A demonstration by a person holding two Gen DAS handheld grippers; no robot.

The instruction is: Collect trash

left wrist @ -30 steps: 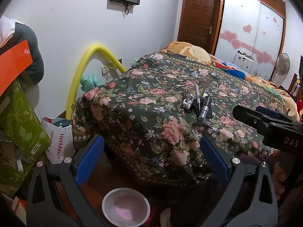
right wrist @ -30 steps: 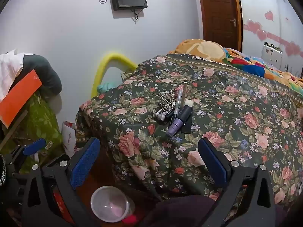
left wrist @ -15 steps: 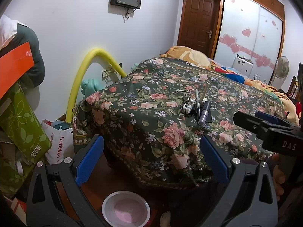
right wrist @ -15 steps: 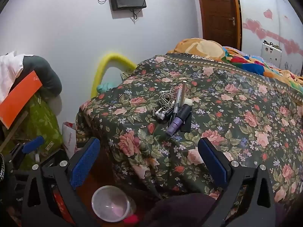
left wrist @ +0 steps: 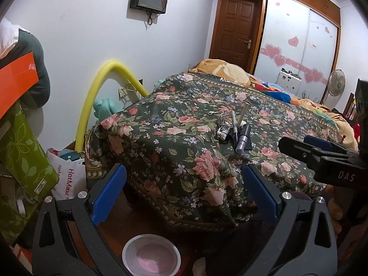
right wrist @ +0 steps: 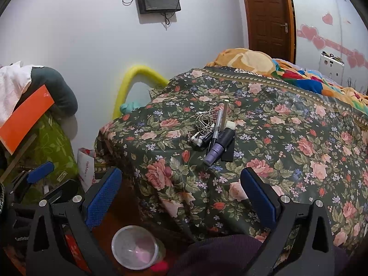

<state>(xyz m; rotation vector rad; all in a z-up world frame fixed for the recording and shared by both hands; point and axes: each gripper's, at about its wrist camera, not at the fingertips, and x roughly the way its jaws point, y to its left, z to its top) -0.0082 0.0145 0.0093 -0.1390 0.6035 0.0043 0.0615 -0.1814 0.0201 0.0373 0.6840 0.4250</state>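
A small pile of items [left wrist: 234,131] lies on the floral cloth [left wrist: 184,142]: a purple-capped tube [right wrist: 218,148], a pen, tangled earphones [right wrist: 203,124] and a flat black piece. A clear cup [left wrist: 151,255] with pink inside stands on the floor below; it also shows in the right wrist view [right wrist: 135,247]. My left gripper [left wrist: 184,188] is open and empty, low before the cloth's corner. My right gripper [right wrist: 181,191] is open and empty, short of the pile; it shows at the right in the left wrist view [left wrist: 322,151].
A yellow foam tube [left wrist: 101,92] arches by the wall. A white HotMax bag [left wrist: 69,177], a green bag [left wrist: 25,156] and an orange card [left wrist: 16,80] crowd the left. Bedding [right wrist: 299,76] lies beyond the cloth. A door [left wrist: 234,30] and fan [left wrist: 335,85] stand behind.
The left gripper's view has drifted slightly back and up; the pile sits a little farther away. The right view is nearly unchanged. Both grippers stay open.
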